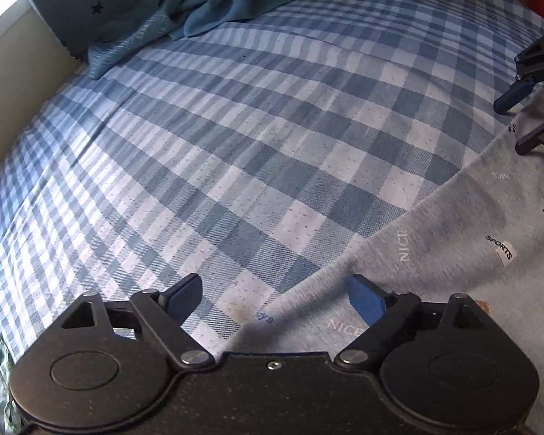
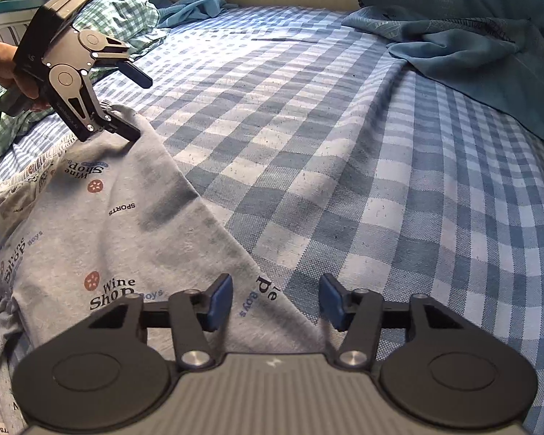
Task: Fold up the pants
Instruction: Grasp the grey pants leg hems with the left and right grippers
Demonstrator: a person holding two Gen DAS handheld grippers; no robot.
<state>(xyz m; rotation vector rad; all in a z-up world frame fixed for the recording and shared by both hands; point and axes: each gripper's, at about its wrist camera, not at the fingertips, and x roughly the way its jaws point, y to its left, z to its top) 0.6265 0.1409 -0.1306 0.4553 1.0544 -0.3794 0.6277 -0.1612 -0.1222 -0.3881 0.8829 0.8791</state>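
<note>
Grey printed pants lie flat along the bed's near edge. Both the left gripper and the right gripper hover over them, jaws open. Blue blanket crowds the far corner.

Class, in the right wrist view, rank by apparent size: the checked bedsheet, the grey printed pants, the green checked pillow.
1. Blue-and-white checked bedsheet
2. Grey printed pants
3. Green checked pillow; it lies farther away and is partly hidden, so its true size is unsure.
</note>
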